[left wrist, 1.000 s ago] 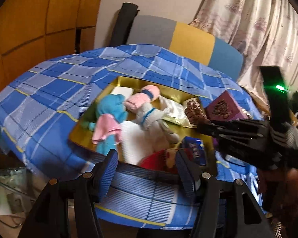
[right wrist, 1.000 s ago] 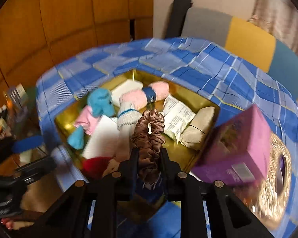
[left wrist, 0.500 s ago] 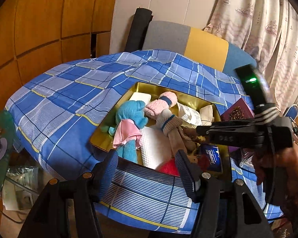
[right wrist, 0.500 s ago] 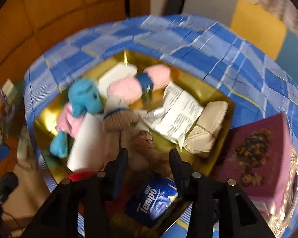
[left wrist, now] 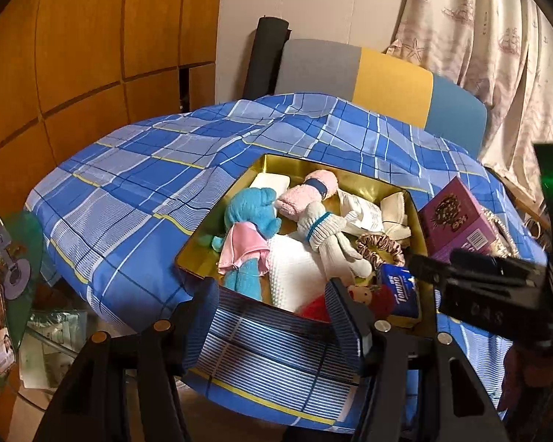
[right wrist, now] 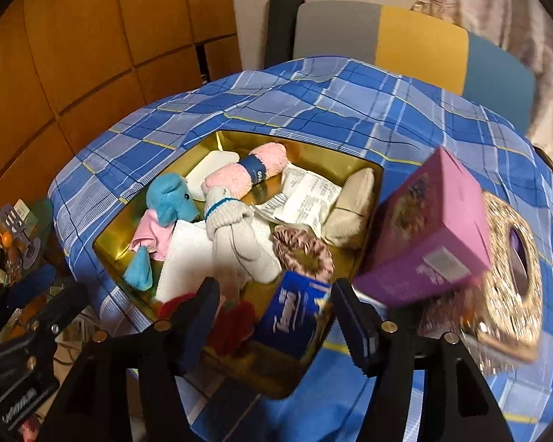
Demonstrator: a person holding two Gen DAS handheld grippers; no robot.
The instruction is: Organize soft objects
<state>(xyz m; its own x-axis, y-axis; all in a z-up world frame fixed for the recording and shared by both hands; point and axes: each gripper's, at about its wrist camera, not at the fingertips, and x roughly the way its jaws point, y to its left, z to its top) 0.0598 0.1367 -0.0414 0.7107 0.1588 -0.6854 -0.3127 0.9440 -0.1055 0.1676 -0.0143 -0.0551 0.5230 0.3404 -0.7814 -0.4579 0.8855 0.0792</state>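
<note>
A gold tin (left wrist: 350, 175) (right wrist: 313, 153) sits on the blue plaid cloth. In it lie a blue plush toy (left wrist: 247, 210) (right wrist: 171, 199), a rolled pink towel (left wrist: 308, 193) (right wrist: 250, 175), a grey sock (left wrist: 331, 235) (right wrist: 239, 239), a white cloth (left wrist: 295, 272), a beige pouch (right wrist: 350, 210), a tissue pack (left wrist: 400, 287) (right wrist: 291, 313) and the brown scrunchie (left wrist: 379, 250) (right wrist: 302, 252). My left gripper (left wrist: 272, 309) is open and empty at the tin's near edge. My right gripper (right wrist: 272, 313) is open and empty above the tin's near end; it shows from the side in the left wrist view (left wrist: 424, 269).
A purple box (left wrist: 457, 217) (right wrist: 431, 232) stands right of the tin, with a glittery gold item (right wrist: 512, 272) beyond it. A grey, yellow and blue chair back (left wrist: 379, 77) is behind the table. Wooden panels line the left wall. Clutter lies low at the left (left wrist: 3, 269).
My right gripper opened and let go of the brown scrunchie, which now lies in the tin. Both grippers have drawn back from the tin.
</note>
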